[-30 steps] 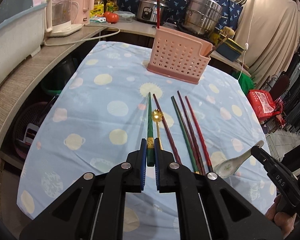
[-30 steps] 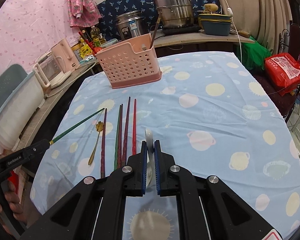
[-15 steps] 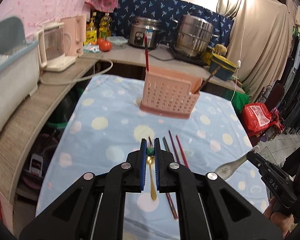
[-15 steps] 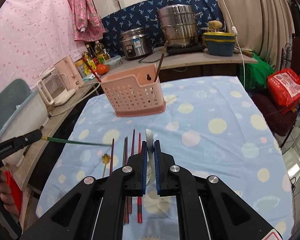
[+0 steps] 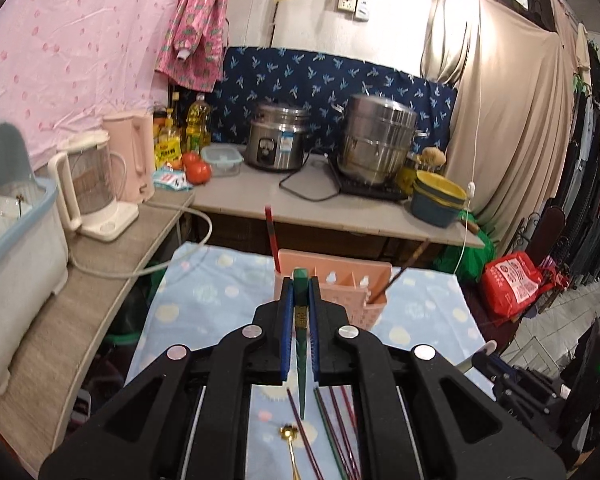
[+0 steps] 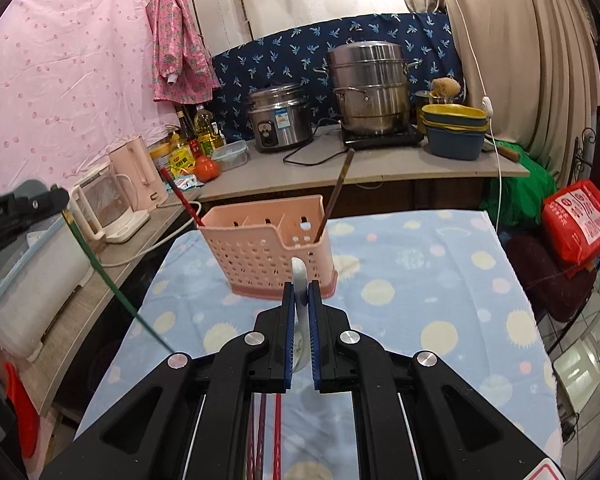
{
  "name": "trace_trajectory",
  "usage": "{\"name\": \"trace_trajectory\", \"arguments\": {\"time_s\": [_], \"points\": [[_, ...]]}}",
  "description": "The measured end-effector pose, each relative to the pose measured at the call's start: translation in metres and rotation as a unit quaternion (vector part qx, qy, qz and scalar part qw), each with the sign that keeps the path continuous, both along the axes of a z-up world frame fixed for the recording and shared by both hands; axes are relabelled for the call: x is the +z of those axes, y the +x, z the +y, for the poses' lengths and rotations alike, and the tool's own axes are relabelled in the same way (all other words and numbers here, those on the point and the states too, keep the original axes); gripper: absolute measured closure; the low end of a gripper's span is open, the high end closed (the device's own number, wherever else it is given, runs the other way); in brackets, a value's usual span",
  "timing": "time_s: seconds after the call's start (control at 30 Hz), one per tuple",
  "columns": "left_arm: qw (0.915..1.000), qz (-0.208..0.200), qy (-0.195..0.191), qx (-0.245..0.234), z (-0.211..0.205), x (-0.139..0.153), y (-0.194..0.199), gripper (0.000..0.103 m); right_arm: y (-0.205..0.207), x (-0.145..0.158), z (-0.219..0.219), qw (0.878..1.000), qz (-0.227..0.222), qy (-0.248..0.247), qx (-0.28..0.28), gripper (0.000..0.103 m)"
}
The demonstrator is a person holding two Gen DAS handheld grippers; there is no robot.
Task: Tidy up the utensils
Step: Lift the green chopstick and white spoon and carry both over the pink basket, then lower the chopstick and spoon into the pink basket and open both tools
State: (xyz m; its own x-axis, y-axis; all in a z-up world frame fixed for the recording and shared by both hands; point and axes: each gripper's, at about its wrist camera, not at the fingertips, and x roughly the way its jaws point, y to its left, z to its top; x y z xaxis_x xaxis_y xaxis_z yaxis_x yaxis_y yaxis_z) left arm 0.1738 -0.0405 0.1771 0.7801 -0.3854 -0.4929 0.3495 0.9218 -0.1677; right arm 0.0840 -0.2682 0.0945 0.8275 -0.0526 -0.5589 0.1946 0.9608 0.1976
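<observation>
**Chopstick and spoon aloft**

While gripping a dark green chopstick (image 5: 299,344) with a gold band, the left gripper (image 5: 299,300) is hanging above the pink holder (image 6: 266,250); the right gripper (image 6: 299,304) is pinching a white spoon (image 6: 300,284) before it.

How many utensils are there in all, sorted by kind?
Chopsticks: 7 (green chopstick in left fingers, red chopstick and brown chopstick in pink holder, 4 loose chopsticks on table)
Spoons: 2 (white spoon in right fingers, gold spoon on table)
Total: 9
</observation>
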Motion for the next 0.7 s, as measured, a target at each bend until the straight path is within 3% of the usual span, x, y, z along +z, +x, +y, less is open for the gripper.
{"name": "trace_trajectory", "arguments": {"time_s": [0.47, 0.7], "points": [[0.9962, -0.077, -0.032, 0.025, -0.027, 0.070, 0.081, 0.096, 0.096, 0.032, -0.012, 1.000, -0.024, -0.002, 0.006, 0.096], [0.9960, -0.076, -0.028, 0.039, -0.041, 0.060, 0.125, 0.096, 0.143, 0.035, -0.012, 0.999, -0.030, 0.001, 0.013, 0.096]]}}
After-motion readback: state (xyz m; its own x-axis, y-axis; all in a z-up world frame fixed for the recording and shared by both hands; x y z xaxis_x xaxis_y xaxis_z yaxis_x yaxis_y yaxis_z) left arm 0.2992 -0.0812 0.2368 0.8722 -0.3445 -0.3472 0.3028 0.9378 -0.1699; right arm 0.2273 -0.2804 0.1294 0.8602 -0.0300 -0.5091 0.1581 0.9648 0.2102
